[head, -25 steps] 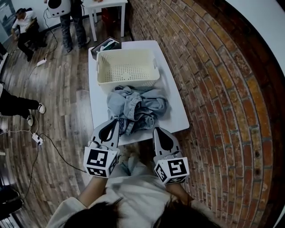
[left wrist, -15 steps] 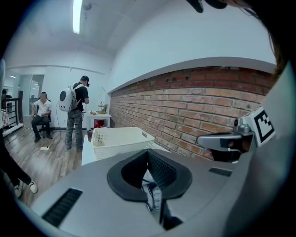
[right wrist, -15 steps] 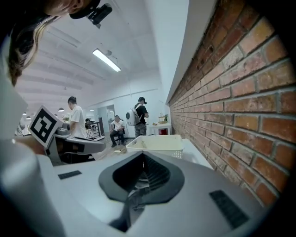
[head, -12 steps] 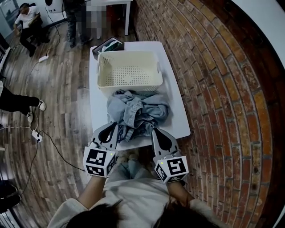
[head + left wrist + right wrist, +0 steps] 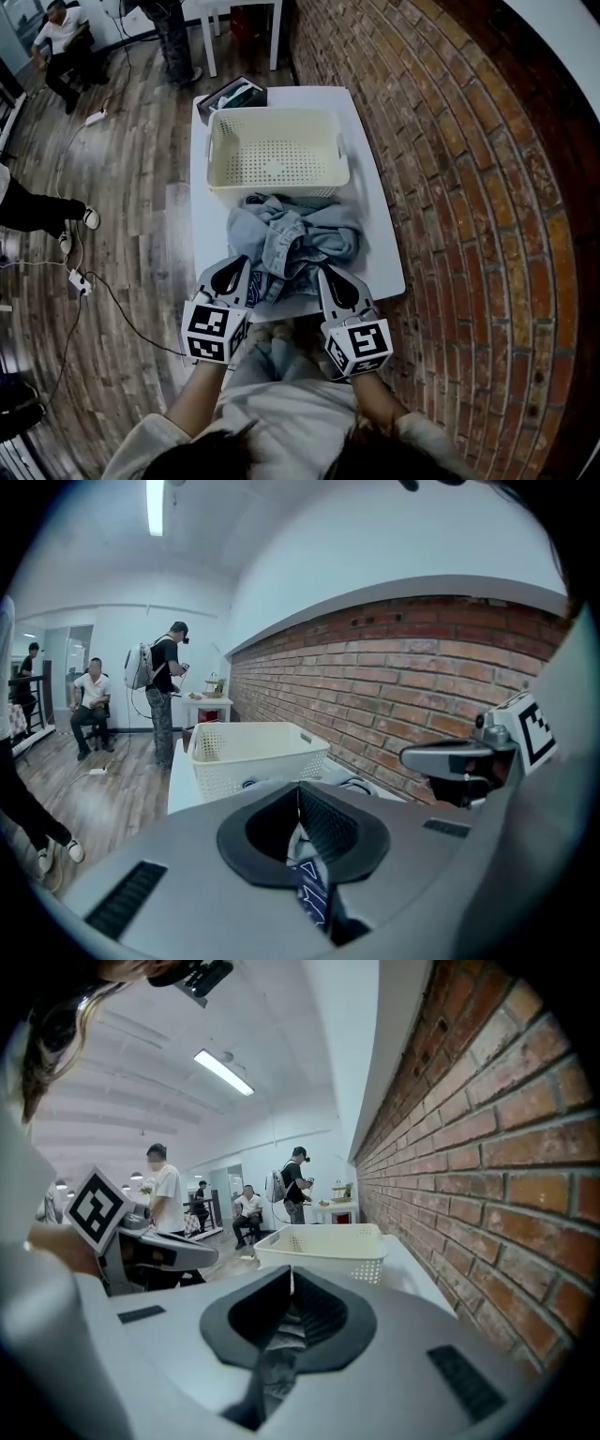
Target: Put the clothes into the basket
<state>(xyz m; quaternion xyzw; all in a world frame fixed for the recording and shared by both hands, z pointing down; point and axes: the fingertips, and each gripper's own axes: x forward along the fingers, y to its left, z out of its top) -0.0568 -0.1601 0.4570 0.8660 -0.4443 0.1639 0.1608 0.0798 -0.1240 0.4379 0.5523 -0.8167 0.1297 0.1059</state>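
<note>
l gripper (image 5: 246, 266) and r gripper (image 5: 324, 275) both at near edge of table (image 5: 380, 253), fingers pressed together, nothing pinched afaict. denim clothes (image 5: 298, 236) heaped btwn me and basket (image 5: 281, 190), touching its front wall. basket empty. risks: going in with fingers together just shoves the heap; grabbing one layer leaves the rest trailing, could snag the rim, tip or push the light basket back.
</note>
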